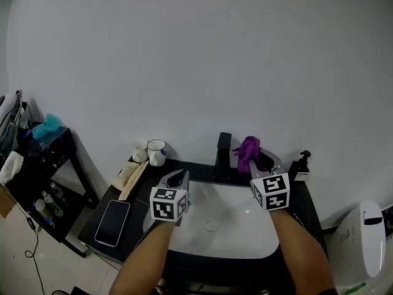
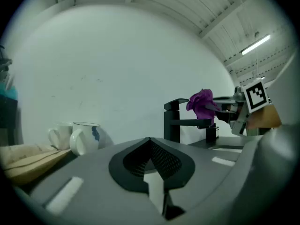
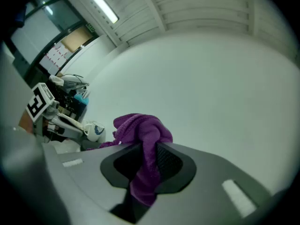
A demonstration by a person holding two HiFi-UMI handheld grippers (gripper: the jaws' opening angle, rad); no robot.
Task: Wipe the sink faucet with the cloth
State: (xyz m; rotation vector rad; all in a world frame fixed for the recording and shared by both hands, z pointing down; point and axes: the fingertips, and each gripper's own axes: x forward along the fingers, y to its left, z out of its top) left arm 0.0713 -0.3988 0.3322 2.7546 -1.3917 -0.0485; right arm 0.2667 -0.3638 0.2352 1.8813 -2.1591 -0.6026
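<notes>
The black faucet [image 1: 223, 157] stands at the back of the white sink [image 1: 245, 244]. My right gripper [image 1: 262, 163] hovers just right of it, shut on a bunched purple cloth [image 1: 248, 149]. The right gripper view has the cloth [image 3: 140, 135] pinched between the jaws and hanging down. My left gripper [image 1: 178, 178] sits over the sink's left rim, left of the faucet, shut with nothing in it. From the left gripper view, the faucet [image 2: 177, 121] lies ahead on the right, the cloth [image 2: 201, 102] is next to its top, and the closed jaws of my left gripper [image 2: 150, 154] meet in front.
Two mugs [image 1: 156, 152] stand at the back left of the black counter, beside a wooden board [image 1: 131, 178] and a dark phone [image 1: 112, 222]. A soap dispenser [image 1: 302, 163] is at the right. A black shelf rack [image 1: 37, 165] stands far left, a toilet [image 1: 362, 238] far right.
</notes>
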